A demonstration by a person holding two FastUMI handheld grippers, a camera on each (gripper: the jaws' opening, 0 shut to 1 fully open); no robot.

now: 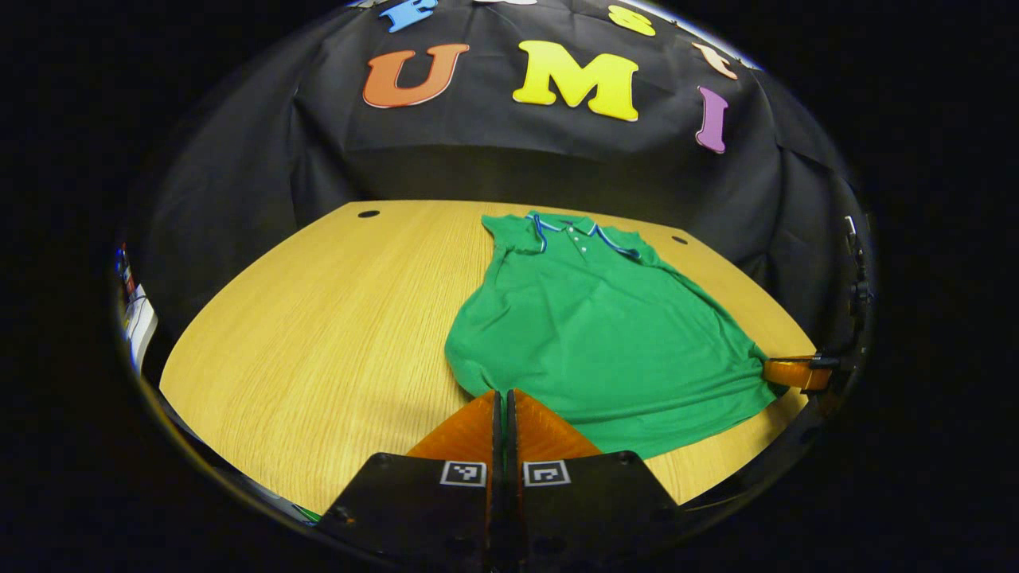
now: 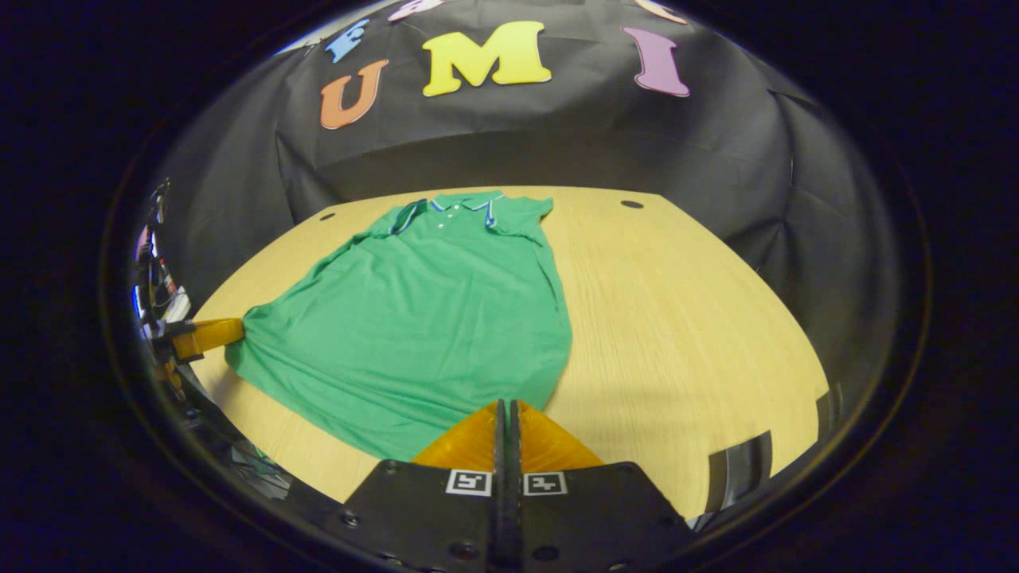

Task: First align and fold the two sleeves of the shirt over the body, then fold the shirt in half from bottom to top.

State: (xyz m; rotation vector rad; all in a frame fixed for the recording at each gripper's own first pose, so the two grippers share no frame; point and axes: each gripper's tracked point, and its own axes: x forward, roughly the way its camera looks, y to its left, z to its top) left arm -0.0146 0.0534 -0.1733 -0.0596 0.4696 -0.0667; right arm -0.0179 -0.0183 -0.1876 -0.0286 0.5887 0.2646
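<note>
The left claw (image 1: 503,395) sits low at the bottom of the left gripper view, its two fingers pressed together with only a thin slit between them, clamped on the near hem of the shirt (image 1: 605,326). The right claw (image 2: 505,405) is posed the same way in the right gripper view, fingers closed tight on the hem's other corner. Both point forward, level.

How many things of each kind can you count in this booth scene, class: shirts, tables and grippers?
Shirt: 1, green
Table: 1, wooden
Grippers: 2, left gripper and right gripper, each pinching a bottom corner of the shirt
Total: 4
</note>
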